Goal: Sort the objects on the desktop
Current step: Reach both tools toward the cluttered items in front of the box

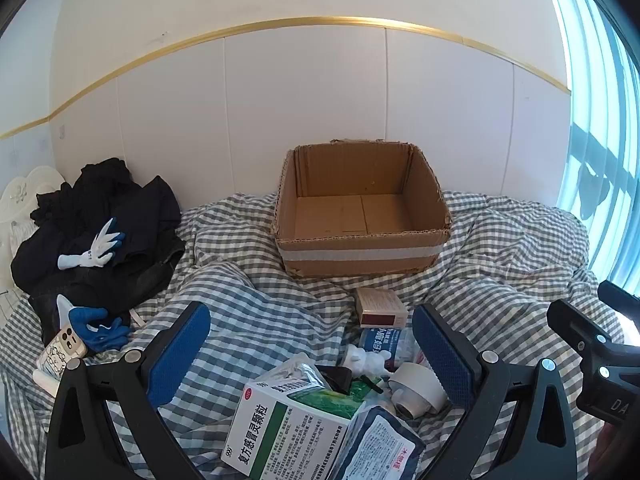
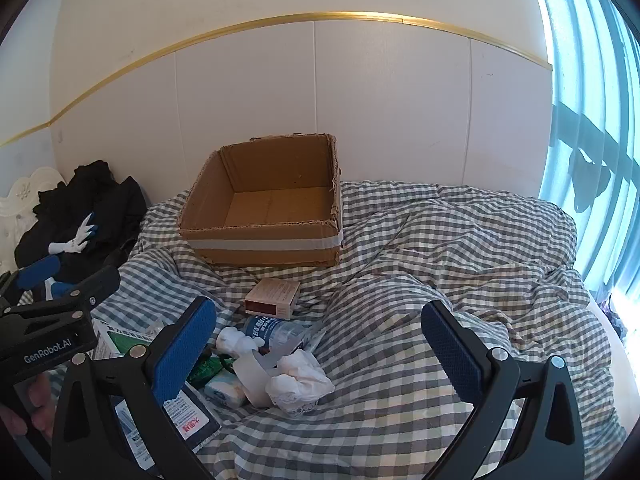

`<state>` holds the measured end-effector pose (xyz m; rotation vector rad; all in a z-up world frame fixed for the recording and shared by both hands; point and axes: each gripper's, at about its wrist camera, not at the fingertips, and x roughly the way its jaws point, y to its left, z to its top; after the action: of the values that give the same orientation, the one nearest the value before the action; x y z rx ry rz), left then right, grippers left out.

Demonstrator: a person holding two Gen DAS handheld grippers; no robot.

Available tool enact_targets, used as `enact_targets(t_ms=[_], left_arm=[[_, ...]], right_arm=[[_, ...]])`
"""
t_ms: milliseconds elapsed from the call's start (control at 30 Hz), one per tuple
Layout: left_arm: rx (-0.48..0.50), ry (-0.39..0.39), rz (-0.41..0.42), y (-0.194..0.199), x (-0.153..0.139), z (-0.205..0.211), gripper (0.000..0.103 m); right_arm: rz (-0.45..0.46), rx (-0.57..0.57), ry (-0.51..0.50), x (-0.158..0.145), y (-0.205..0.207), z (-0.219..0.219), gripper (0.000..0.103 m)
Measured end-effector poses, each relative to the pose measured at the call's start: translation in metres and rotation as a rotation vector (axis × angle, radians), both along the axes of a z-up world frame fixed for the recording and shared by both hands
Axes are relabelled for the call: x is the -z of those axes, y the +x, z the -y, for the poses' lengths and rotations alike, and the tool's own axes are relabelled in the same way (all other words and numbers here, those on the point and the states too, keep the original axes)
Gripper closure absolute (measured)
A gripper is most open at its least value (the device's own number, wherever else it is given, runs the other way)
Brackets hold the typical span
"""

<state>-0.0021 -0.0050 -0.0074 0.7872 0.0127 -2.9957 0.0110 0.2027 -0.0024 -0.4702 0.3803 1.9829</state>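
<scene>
The way to the open box point(image 1: 362, 216) is blocked only by a small carton point(image 1: 382, 307); bare bedspread point(image 2: 440, 248) is left beside it.

Both cameras ride low over the bed, tilted down, facing the wall. The left view sits close over the clutter; the right view looks from further right. Both share the box point(image 1: 362, 210) point(image 2: 264, 208), checked quilt point(image 1: 248, 304) point(image 2: 440, 280) and black clothes point(image 1: 104, 220) point(image 2: 92, 208).

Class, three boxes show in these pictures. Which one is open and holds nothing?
The big brown cardboard box at the back, against the wall. Its top is open and its floor bare. The small matchbox-like box and the white-and-green medicine box are both shut.
</scene>
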Motion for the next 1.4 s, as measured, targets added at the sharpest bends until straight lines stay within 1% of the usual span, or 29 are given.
enact_targets(t_ms=[67,367,400,533,667,733,767,900,1067,1167,1267,1400], left_arm=[[0.002,0.001,0.001,0.0,0.0,0.0,0.0],[-0.001,-0.005,0.008,-0.001,0.0,-0.001,0.0],[-0.001,-0.005,0.009,-0.001,0.0,-0.001,0.0],[-0.002,-0.004,0.012,-0.001,0.001,0.0,0.0],[0.008,-0.011,0.013,-0.001,0.001,-0.001,0.0],[0.004,-0.007,0.014,-0.001,0.001,-0.001,0.0],[0.004,-0.003,0.015,-0.001,0.001,0.0,0.0],[0.004,0.004,0.019,-0.001,0.001,0.002,0.0],[0.008,0.008,0.026,0.0,0.002,0.003,0.0],[0.002,-0.007,0.028,-0.001,0.001,0.005,0.0],[-0.028,-0.029,0.014,0.0,-0.005,0.012,0.0],[-0.036,-0.009,0.011,0.002,-0.011,0.033,0.0]], right_arm=[[0.002,0.024,0.0,0.0,-0.001,0.0,0.0],[0.007,0.053,-0.003,0.001,-0.002,0.0,0.0],[0.006,0.077,-0.003,0.0,-0.002,0.0,0.0],[0.004,0.08,-0.001,0.0,-0.001,0.001,0.0],[-0.029,0.073,-0.011,-0.002,0.002,0.001,0.0],[-0.015,0.076,-0.005,-0.003,0.001,0.002,0.0],[-0.013,0.099,-0.004,-0.003,0.0,0.003,0.0],[-0.028,0.093,-0.009,-0.004,0.001,0.004,0.0],[-0.022,0.084,-0.011,-0.004,-0.002,0.005,0.0],[-0.022,0.08,-0.012,-0.004,-0.002,0.006,0.0],[-0.02,0.081,-0.014,-0.004,-0.002,0.006,0.0],[-0.01,0.08,-0.016,-0.004,-0.002,0.004,0.0]])
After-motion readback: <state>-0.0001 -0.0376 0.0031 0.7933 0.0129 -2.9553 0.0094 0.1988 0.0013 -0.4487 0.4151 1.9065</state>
